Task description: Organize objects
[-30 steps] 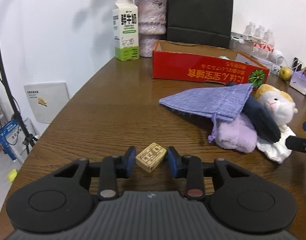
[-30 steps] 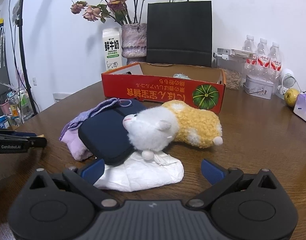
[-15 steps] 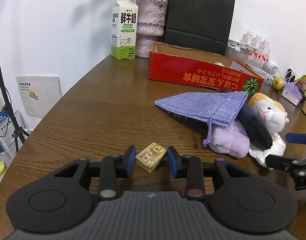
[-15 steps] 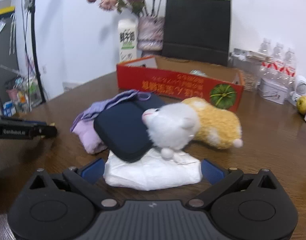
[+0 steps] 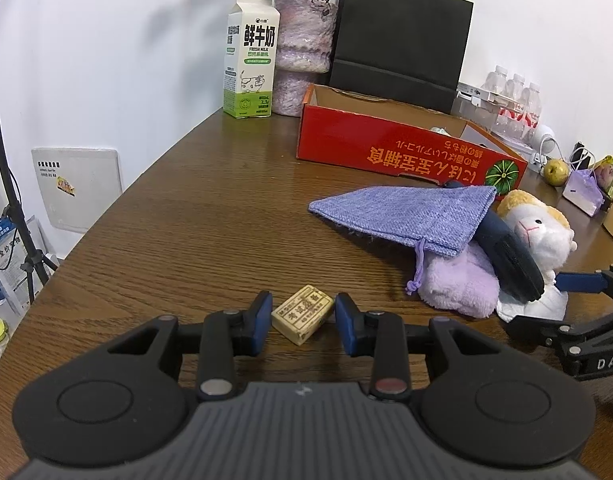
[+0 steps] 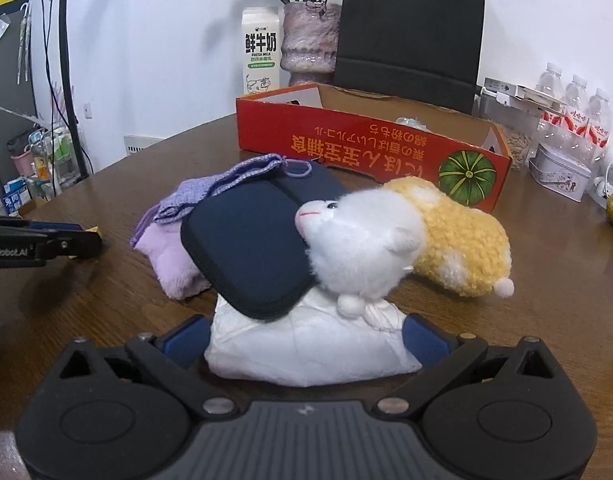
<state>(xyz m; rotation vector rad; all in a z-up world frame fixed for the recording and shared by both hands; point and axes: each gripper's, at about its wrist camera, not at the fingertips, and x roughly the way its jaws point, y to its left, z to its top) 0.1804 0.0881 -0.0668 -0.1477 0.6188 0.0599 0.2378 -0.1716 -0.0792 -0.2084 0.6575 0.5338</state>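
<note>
On the desk [image 5: 210,216] we count one small tan block [image 5: 302,314], one white tissue pack [image 6: 310,350], one plush cat [image 6: 390,240], one navy pouch [image 6: 250,248], one lilac drawstring bag [image 5: 402,218] and one red box [image 5: 402,148] toward the far edge. The block, printed with dark characters, sits near the desk's near edge between our left gripper [image 5: 302,320] pads, narrowly apart, not visibly pressing. Our right gripper [image 6: 306,338] is closing wide around the crumpled pack, without clamping it.

One plush toy [image 6: 406,244], one red box [image 6: 370,148], three water bottles [image 6: 574,104].
</note>
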